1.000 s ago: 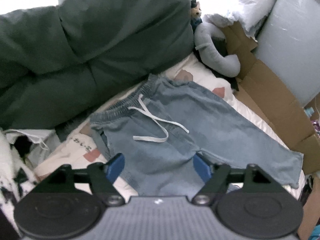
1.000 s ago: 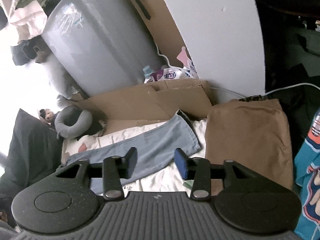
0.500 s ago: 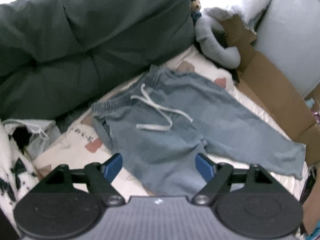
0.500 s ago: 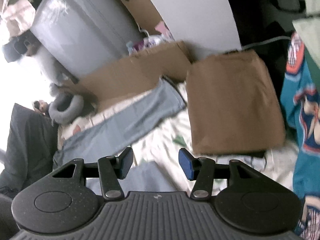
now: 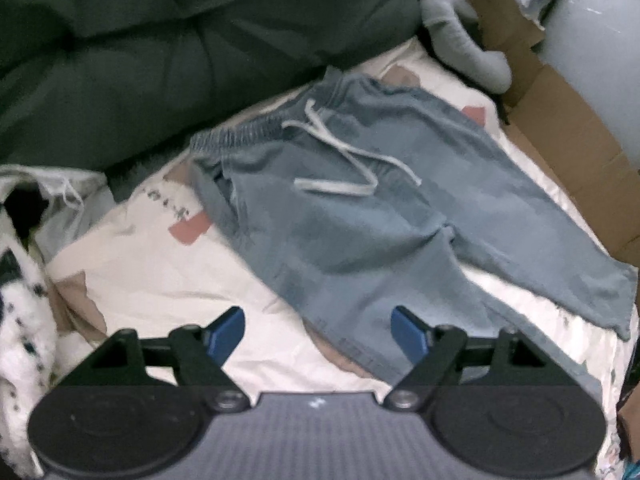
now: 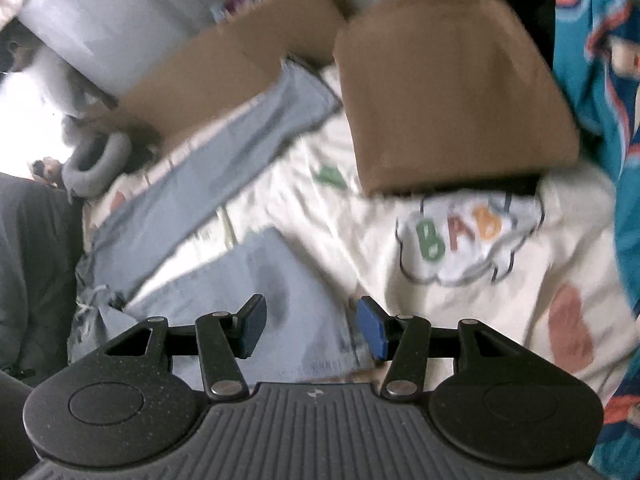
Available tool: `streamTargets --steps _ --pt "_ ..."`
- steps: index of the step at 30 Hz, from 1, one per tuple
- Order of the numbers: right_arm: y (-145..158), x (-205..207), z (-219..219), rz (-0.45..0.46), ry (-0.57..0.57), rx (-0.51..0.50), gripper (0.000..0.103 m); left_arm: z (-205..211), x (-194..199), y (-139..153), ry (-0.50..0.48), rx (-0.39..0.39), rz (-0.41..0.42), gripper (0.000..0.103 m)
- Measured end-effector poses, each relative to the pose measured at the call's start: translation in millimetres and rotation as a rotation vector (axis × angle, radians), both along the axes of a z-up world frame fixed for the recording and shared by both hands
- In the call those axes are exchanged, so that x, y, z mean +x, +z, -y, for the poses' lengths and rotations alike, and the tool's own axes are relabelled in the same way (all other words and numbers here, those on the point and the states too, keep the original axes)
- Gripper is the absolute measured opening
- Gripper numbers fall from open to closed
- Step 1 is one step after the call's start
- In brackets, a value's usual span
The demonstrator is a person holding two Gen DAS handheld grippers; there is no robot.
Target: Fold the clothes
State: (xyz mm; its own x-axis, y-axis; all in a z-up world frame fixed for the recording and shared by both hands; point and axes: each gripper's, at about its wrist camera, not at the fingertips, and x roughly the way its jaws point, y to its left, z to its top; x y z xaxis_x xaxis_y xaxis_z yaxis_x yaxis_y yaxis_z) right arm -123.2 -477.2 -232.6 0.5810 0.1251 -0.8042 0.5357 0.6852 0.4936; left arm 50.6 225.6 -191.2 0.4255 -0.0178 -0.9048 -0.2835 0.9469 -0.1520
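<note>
Light-blue drawstring trousers are lying flat on a cream printed sheet. The left gripper and right gripper are being angled steeply downward over the near leg, jaws apart, nothing gripped.

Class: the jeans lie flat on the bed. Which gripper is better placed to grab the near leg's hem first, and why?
Probably the right gripper: its open jaws frame the near hem of the jeans. The left gripper, also open, sits further up that leg.
</note>
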Motion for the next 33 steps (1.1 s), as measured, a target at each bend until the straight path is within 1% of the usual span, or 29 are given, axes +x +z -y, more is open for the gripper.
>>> streamTargets --steps 2,5,8,12,16,22,25,28,33 --pt "-21 -1 -2 -0.020 -0.017 0.042 0.057 0 -1 -12 0.005 -0.006 -0.011 0.082" --pt "-53 -4 -3 -0.009 -0.074 0.169 0.057 2 0 -34 0.009 -0.007 -0.041 0.082" --pt "-81 -6 -6 -0.026 -0.110 0.238 0.057 4 0 -56 0.007 0.000 -0.073 0.082" --pt "-112 -8 -12 -0.072 -0.132 0.285 0.057 4 -1 -81 0.016 -0.001 -0.106 0.081" --pt "-137 -14 -14 -0.084 -0.186 0.356 0.057 1 -2 -101 0.046 -0.008 -0.132 0.081" --pt "-170 -22 -20 -0.101 -0.271 0.427 0.057 3 1 -123 0.050 -0.010 -0.160 0.081" --pt "-182 -25 -22 -0.086 -0.306 0.461 0.057 4 6 -130 0.043 -0.012 -0.168 0.081" --pt "-191 -30 -20 -0.032 -0.366 0.517 0.057 4 9 -132 0.041 -0.010 -0.171 0.081" --pt "-189 -24 -15 0.056 -0.398 0.567 0.054 5 15 -132 0.032 -0.002 -0.171 0.081"
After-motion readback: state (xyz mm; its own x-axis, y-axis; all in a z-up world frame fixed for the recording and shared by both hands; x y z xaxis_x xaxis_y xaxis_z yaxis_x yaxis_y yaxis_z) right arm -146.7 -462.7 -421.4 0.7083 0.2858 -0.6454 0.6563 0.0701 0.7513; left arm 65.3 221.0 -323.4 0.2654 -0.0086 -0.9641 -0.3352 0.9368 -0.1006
